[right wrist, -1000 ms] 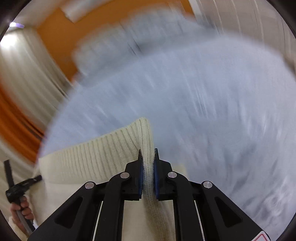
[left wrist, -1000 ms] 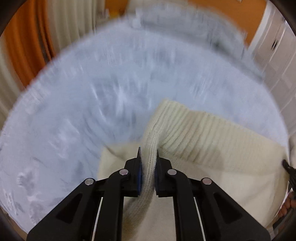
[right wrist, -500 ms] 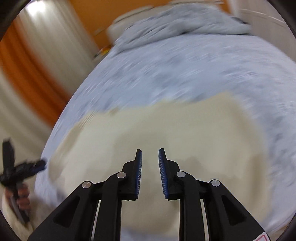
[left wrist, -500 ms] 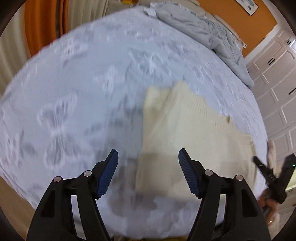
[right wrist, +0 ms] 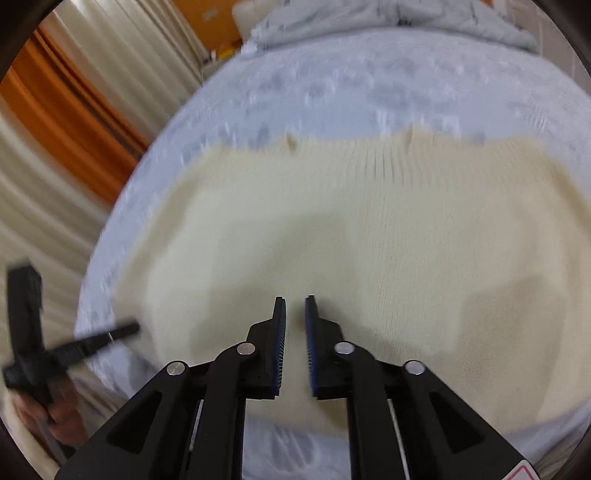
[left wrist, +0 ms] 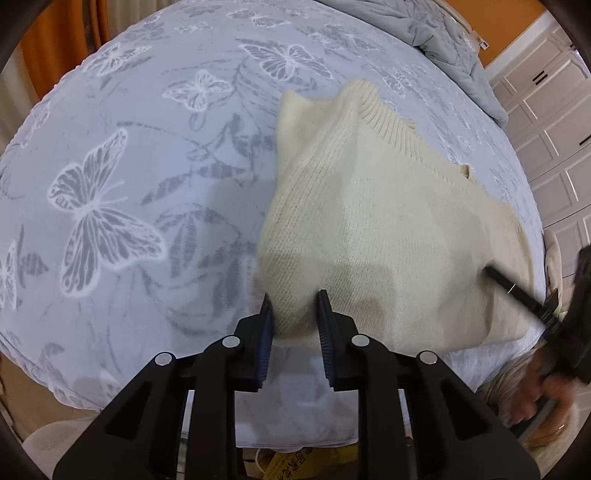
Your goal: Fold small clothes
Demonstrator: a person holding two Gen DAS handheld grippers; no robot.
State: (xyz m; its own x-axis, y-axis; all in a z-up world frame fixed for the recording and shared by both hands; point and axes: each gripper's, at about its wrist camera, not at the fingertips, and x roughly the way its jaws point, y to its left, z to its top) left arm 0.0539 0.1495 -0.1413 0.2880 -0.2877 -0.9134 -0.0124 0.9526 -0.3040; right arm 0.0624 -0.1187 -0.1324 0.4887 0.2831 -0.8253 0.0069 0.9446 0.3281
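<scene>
We are looking down along the left gripper point(left wrist: 294, 308) at a bed whose pale blue sheet point(left wrist: 122, 155) is patterned with grey and white butterflies; at the far left an orange curtain point(left wrist: 62, 33) is hanging beside the mattress. Moving rightward, the cream knitted sweater point(left wrist: 388, 229) is lying on the sheet near its front edge, its ribbed hem pointing toward the rumpled grey duvet point(left wrist: 443, 29) at the head of the bed. Our left jaws have just been closing, and a raised fold at the sweater's near left corner is sitting between the blue pads point(left wrist: 266, 332), which seem to be pinching it. Farther right, the right gripper point(left wrist: 517, 291) is reaching in over the sweater's right edge, with a hand point(left wrist: 546, 391) holding it, and white panelled cabinet doors point(left wrist: 554, 122) are standing beyond. In the right wrist view, which is blurred, the right gripper's jaws are standing only a narrow slit apart, having just been closing; they are hovering over the flat knit, and we cannot tell whether any cloth is caught between them.
</scene>
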